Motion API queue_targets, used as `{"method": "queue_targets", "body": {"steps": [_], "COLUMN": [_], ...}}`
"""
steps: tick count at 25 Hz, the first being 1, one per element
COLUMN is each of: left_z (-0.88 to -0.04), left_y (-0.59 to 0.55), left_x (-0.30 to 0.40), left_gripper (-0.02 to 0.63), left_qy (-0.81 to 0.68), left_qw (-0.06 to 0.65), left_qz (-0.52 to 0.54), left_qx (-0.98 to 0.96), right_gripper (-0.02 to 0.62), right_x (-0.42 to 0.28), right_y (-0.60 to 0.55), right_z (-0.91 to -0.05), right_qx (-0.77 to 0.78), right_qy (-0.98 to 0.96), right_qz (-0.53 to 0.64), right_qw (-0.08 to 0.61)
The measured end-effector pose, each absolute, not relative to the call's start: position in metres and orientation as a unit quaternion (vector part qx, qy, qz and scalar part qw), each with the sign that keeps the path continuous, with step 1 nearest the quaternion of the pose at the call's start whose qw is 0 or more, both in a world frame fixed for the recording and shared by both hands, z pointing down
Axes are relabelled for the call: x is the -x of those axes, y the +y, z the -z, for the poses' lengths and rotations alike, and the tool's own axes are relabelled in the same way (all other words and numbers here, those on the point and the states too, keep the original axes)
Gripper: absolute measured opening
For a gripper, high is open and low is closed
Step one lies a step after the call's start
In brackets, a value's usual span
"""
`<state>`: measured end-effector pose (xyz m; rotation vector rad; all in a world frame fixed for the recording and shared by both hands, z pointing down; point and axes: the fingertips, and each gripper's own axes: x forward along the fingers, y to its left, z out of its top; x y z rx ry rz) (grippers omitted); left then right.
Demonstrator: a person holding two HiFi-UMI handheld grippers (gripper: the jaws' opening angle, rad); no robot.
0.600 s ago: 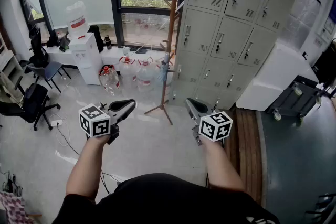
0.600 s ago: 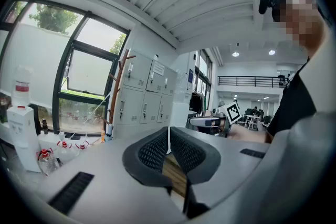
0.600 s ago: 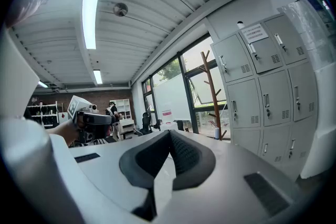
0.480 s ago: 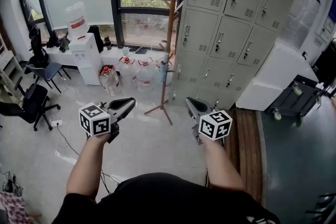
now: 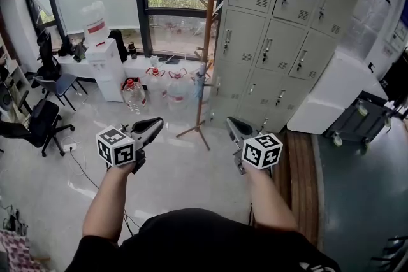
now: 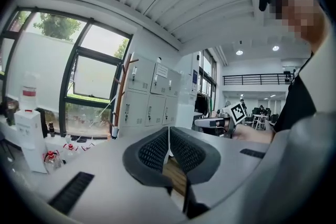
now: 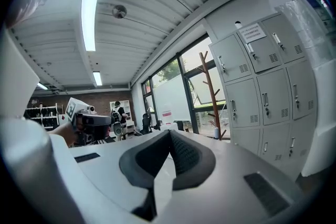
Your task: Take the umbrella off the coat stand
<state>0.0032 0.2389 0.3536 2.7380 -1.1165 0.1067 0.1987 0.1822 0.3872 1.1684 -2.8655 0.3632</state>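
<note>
Right gripper (image 5: 231, 122) rolled slightly; left gripper (image 5: 158, 122) stays outstretched, both closed.

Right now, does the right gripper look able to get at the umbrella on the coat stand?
Probably not yet: the right gripper sits short of the coat stand, jaws together. Nothing blocks the way to the umbrella, though.

grey lockers (image 5: 280, 41) | white water dispenser (image 5: 106, 70) | water jugs (image 5: 132, 97) | office chair (image 5: 37, 123)
</note>
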Motion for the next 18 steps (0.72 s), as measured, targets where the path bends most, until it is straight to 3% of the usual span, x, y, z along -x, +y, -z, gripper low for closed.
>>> {"method": "queue_targets", "body": {"steps": [18], "left_z": [-0.366], "left_y": [0.223], "left_x": [0.020], "left_gripper": [0.028], "left_qy": [-0.374], "left_qw": [0.096], "left_qz": [-0.034], "left_qx": [-0.922], "right_gripper": [0.014], "right_x": [-0.185], "right_y": [0.163], "right_z": [-0.398], "right_qx": [-0.393], "right_qy": [-0.911], "right_qz": [-0.119], "right_qw": [0.027]}}
